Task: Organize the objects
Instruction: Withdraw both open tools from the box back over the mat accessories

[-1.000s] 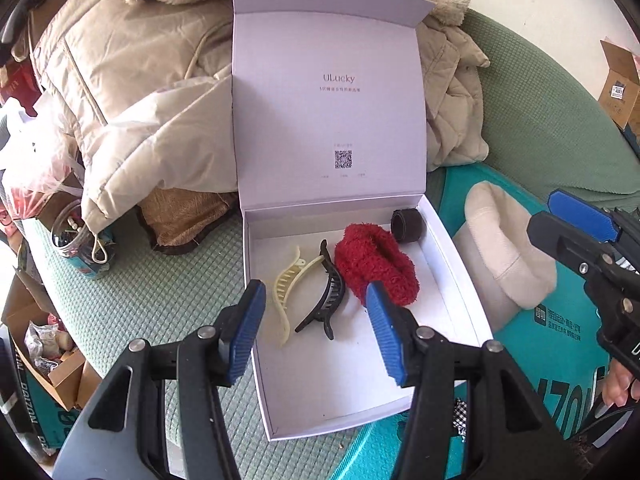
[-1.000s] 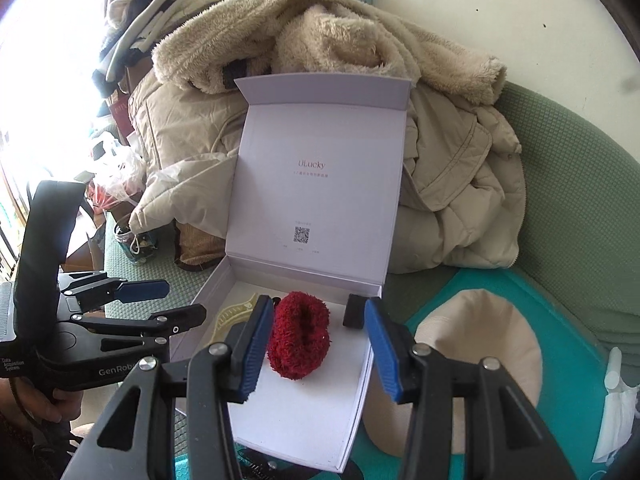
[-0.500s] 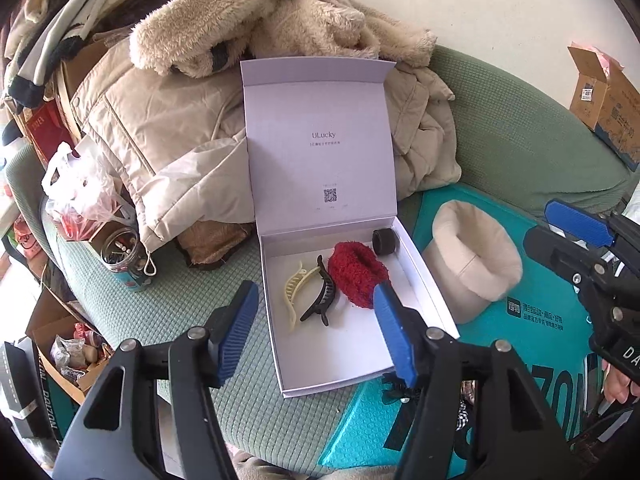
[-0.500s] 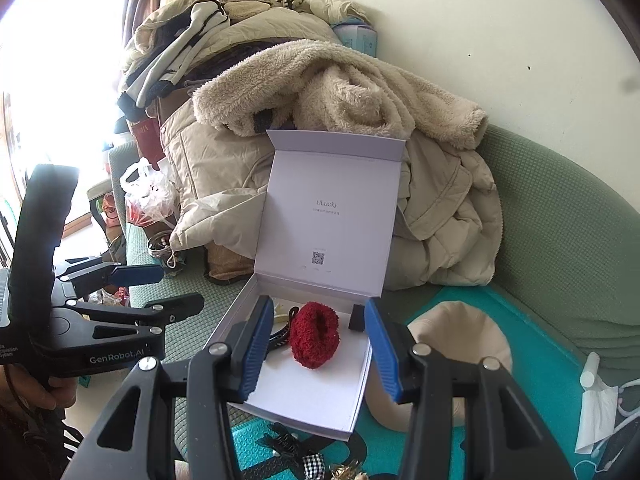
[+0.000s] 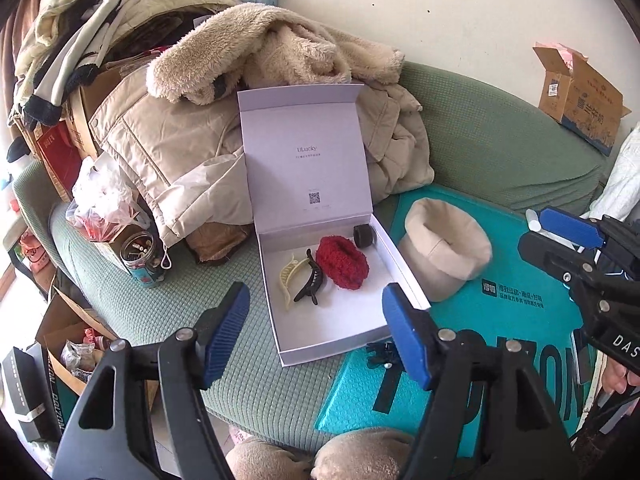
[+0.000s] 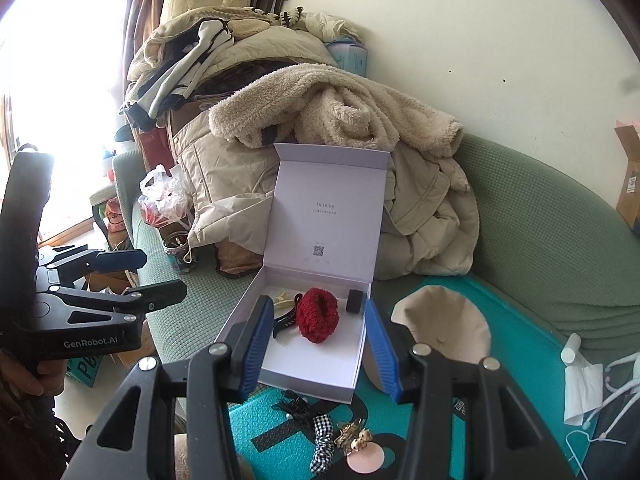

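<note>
An open white box (image 5: 340, 322) (image 6: 312, 364) lies on the green sofa, its lid upright. It holds a cream hair claw (image 5: 288, 276), a black hair claw (image 5: 310, 284), a red fuzzy scrunchie (image 5: 342, 262) (image 6: 319, 315) and a small black roll (image 5: 363, 236) (image 6: 354, 301). My left gripper (image 5: 316, 288) (image 6: 164, 275) hovers above the box's near-left side; its jaws are opening with nothing between them. At the box's near-right side, my right gripper (image 6: 317, 302) (image 5: 530, 231) stands open and holds nothing.
On the teal mat (image 6: 516, 356) in front of the box lie a black clip (image 6: 294, 404), a checkered bow (image 6: 322, 440) and gold clips (image 6: 354, 438). A beige fabric hat (image 5: 444, 248) sits right of the box. Piled coats (image 5: 180, 148), a jar (image 5: 142, 254) and a plastic bag (image 5: 104, 196) crowd the sofa's left.
Both grippers have drawn back and up from the box, which looks smaller in both views. The left jaws have spread wider. The right jaws kept the same gap.
</note>
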Demonstrator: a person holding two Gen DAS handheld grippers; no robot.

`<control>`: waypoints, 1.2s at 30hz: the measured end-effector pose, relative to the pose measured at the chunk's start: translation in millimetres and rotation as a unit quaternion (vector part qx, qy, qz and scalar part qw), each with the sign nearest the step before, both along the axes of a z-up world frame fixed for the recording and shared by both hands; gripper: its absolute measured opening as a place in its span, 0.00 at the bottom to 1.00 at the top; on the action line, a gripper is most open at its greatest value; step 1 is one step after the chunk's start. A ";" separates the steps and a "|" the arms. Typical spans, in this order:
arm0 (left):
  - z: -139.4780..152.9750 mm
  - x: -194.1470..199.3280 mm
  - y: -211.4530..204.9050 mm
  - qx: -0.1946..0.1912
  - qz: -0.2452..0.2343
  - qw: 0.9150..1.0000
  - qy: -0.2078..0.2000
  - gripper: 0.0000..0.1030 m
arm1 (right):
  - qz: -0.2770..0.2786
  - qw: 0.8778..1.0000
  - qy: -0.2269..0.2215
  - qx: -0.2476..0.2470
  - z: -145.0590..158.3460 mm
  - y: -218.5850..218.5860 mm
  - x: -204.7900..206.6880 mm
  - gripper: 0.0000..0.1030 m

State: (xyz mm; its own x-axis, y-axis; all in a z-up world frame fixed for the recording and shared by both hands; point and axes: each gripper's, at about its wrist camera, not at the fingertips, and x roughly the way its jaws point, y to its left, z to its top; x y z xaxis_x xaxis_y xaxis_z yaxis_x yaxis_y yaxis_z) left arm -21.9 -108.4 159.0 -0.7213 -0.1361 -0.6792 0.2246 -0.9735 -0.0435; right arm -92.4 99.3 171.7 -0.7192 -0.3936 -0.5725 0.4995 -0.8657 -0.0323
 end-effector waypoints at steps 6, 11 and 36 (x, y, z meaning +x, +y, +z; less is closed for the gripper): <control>-12.7 18.0 15.4 0.018 -0.037 0.999 -0.014 0.66 | -0.005 1.000 -0.016 -0.009 -11.9 12.0 24.3 0.47; -16.4 30.5 24.6 0.016 -0.038 0.999 -0.012 0.67 | -0.017 1.000 -0.016 -0.016 -19.4 21.5 42.8 0.47; -106.2 -13.0 84.5 0.013 -0.101 0.992 -0.073 0.70 | -0.048 0.993 -0.105 -0.030 -120.9 70.2 47.5 0.47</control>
State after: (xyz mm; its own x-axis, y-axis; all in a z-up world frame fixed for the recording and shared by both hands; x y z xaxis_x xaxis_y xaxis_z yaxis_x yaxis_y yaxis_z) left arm -34.9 -23.9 52.8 -0.6252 0.0195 -0.7802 0.0306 -0.9983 -0.0495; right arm -44.9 169.5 50.8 -0.6230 -0.3670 -0.6908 0.4046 -0.9070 0.1169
